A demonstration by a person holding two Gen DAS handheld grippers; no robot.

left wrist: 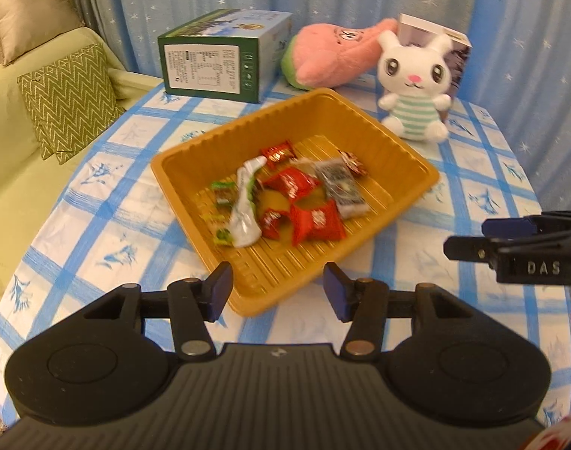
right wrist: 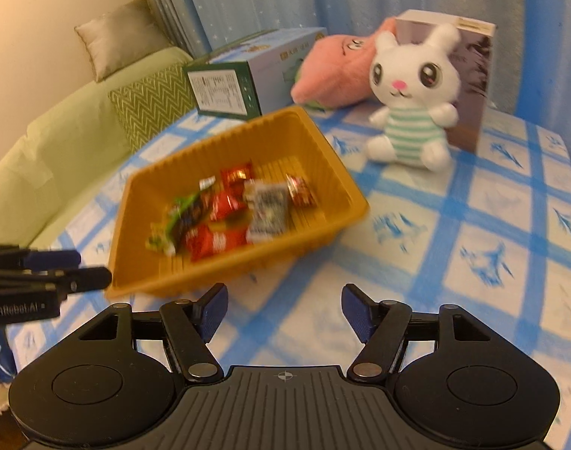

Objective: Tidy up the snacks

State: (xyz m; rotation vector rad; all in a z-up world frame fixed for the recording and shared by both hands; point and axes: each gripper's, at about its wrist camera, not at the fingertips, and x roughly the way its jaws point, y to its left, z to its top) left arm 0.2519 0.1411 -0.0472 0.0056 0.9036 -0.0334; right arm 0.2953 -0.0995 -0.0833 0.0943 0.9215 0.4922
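Note:
An orange plastic tray (left wrist: 364, 120) (right wrist: 233, 266) sits mid-table on the blue checked cloth. In it lie several wrapped snacks: red packets (left wrist: 315, 221) (right wrist: 214, 242), a white and green wrapper (left wrist: 244, 202), a grey packet (left wrist: 340, 183) (right wrist: 266, 210). My left gripper (left wrist: 278, 290) hovers over the tray's near corner, open, nothing between its blue pads. My right gripper (right wrist: 283, 311) is open and empty too, over bare cloth just right of the tray's near side. Each gripper shows in the other's view at the frame edge: right (left wrist: 469, 242), left (right wrist: 86, 268).
At the table's back stand a green and white carton (left wrist: 218, 60) (right wrist: 229, 82), a pink plush (left wrist: 330, 56) (right wrist: 334, 71), a white bunny plush (left wrist: 416, 86) (right wrist: 413, 101) and a brown box (right wrist: 473, 75) behind it. A green sofa (left wrist: 34, 120) with cushions lies to the left. Star-patterned curtain hangs behind.

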